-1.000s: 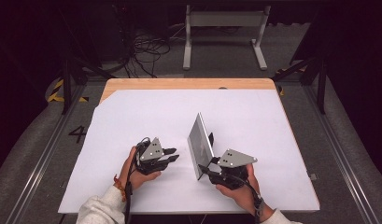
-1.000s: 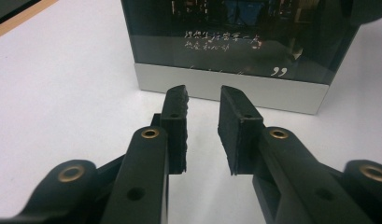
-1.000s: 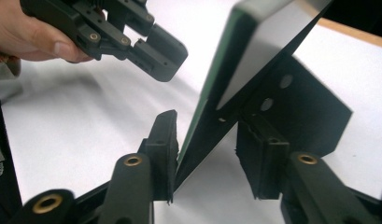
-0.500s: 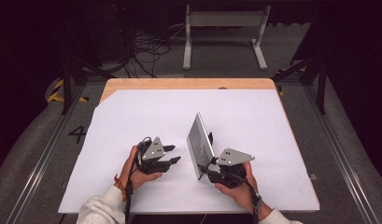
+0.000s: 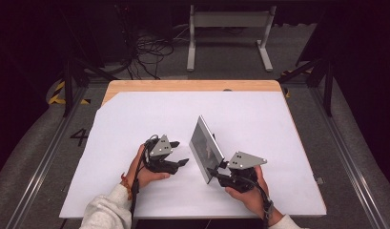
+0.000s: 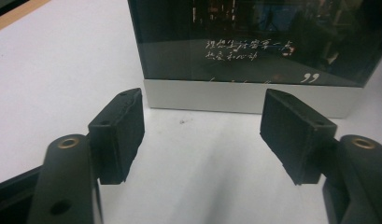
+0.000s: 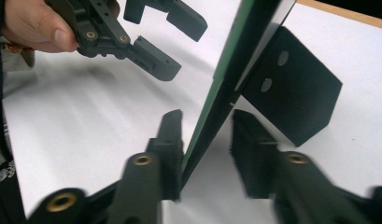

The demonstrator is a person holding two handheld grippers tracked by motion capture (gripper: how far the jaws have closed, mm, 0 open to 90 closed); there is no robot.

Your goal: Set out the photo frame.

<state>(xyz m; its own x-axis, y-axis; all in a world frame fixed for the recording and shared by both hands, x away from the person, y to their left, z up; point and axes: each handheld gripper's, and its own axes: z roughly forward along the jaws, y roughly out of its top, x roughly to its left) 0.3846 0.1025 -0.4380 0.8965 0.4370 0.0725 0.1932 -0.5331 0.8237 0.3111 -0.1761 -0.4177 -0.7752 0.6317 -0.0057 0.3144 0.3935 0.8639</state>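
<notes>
Upright, flat glossy rectangular panel (image 5: 206,148)

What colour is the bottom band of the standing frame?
Silver-white, below the dark glossy panel with white script; the flat standing picture frame shows it best in the left gripper view.

obstacle: upright panel (image 5: 206,148) mid-table | free: white tabletop (image 5: 135,114) all around

Your floor (image 5: 49,157) left of the table bears "4"; white handwritten characters and closing quote mark on the dark panel (image 6: 254,42), too small to read.
</notes>
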